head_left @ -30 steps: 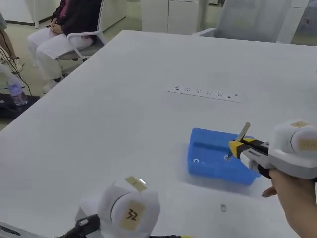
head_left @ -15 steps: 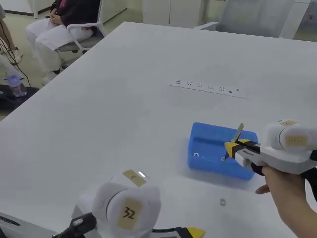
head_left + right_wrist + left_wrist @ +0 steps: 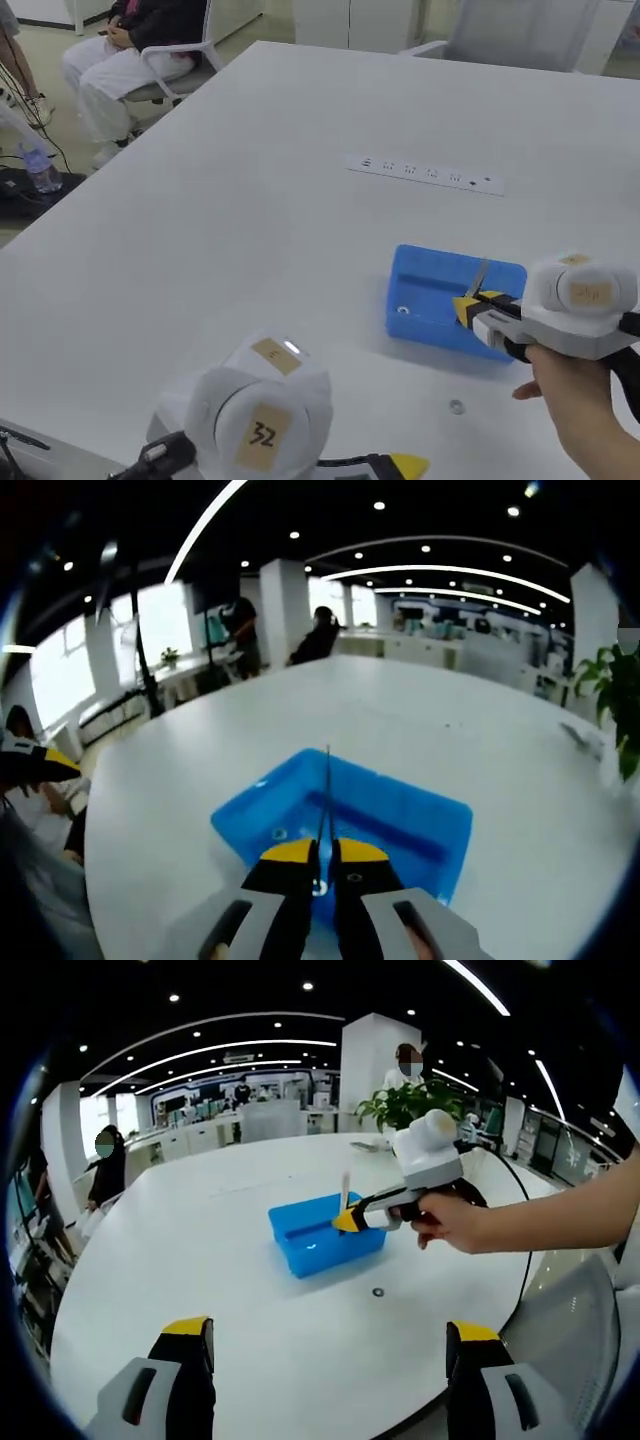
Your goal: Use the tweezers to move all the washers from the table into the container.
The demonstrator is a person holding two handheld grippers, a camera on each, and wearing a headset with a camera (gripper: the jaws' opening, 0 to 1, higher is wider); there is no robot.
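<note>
**Near edge of the table (image 3: pixel 250 220).** The left gripper (image 3: pixel 328 1332) is hanging over it, jaws spread wide and grasping nothing.

**Just beyond.** A loose washer (image 3: pixel 456 407) is lying flat on the bare table, close to the near wall of the blue container (image 3: pixel 425 335), on the person's side of it.

**Over that near wall.** The right gripper (image 3: pixel 468 308) is hovering with its jaws clenched on the tweezers (image 3: pixel 479 279). Their visible length is rising from the jaws and slanting away from the person, above the container's interior. Whether their tips are carrying anything cannot be told.

**Governing relation.** The loose washer is sitting below the tweezers and back toward the near edge. The right hand (image 3: pixel 575 395), much the closer to it, would probably be drawing back and tipping downward to reach it.

**Inside the container.** A second washer (image 3: pixel 279 833) is resting by the left wall — one transfer apparently done, one left in sight.

**Farther off.** A power strip (image 3: pixel 425 173) is lying flat on the table, toward its far edge.
</note>
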